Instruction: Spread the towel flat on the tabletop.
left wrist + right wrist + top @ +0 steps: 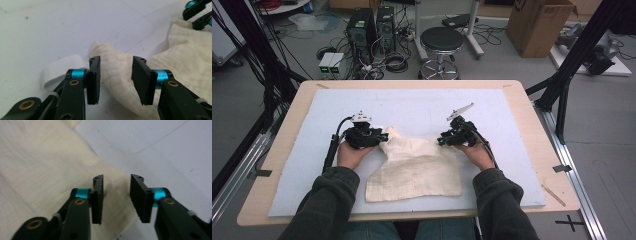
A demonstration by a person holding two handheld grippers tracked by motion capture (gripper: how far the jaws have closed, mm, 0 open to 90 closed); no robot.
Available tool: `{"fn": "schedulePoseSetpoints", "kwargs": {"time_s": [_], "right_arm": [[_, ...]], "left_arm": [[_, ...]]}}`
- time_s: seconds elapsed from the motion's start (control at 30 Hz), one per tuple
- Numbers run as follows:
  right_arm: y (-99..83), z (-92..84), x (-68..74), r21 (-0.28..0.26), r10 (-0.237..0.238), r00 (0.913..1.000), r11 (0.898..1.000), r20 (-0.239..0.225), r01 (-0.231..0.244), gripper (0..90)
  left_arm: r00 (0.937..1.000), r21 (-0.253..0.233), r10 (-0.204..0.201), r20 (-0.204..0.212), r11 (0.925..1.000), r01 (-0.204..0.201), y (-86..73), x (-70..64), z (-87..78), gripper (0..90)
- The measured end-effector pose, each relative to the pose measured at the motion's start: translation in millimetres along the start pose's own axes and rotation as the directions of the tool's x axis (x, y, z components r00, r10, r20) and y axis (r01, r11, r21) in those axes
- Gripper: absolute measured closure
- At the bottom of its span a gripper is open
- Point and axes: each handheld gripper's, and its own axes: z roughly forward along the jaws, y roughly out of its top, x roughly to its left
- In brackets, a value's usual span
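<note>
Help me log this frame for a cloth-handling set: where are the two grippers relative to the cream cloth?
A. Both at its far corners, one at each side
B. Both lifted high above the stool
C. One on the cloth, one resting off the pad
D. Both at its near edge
A: in the high view the left gripper and right gripper sit at the cream cloth's two far corners, jaws open around the fabric.

A light wooden counter (532, 130) carries a pale blue mat (422, 107) on a grey floor (607, 135). Beyond its far edge stand a round black stool (441, 40), two black computer towers (371, 27) among tangled cables, and a brown cardboard box (539, 25) far right.
</note>
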Motion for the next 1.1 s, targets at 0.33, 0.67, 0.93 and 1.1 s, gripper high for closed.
{"fn": "schedulePoseSetpoints", "kwargs": {"time_s": [0.33,0.67,0.93,1.1], "right_arm": [[-0.3,-10.0,16.9,0.063,-0.059,0.9982,0.996,-0.014,0.059,88.4],[-18.6,-43.2,40.6,0.047,-0.110,0.9939,0.993,0.006,0.110,88.3],[-40.9,-36.2,65.7,0.096,-0.136,0.9886,0.985,-0.064,0.142,88.1],[-44.4,-39.8,72.7,0.082,-0.128,0.9839,0.987,-0.124,0.139,83.5]], "left_arm": [[0.9984,0.109,0.045,-0.036,0.9933,-0.041,-3.7,-3.4,8.0,80.4],[0.9918,0.140,0.126,-0.019,0.9826,-0.122,-2.8,-21.4,-5.1,86.2],[0.9880,0.165,0.154,0.001,0.9744,-0.152,-9.3,-34.4,-22.2,86.3],[0.9869,0.184,0.161,0.006,0.9699,-0.160,-16.9,-39.0,-29.4,86.3]]}}
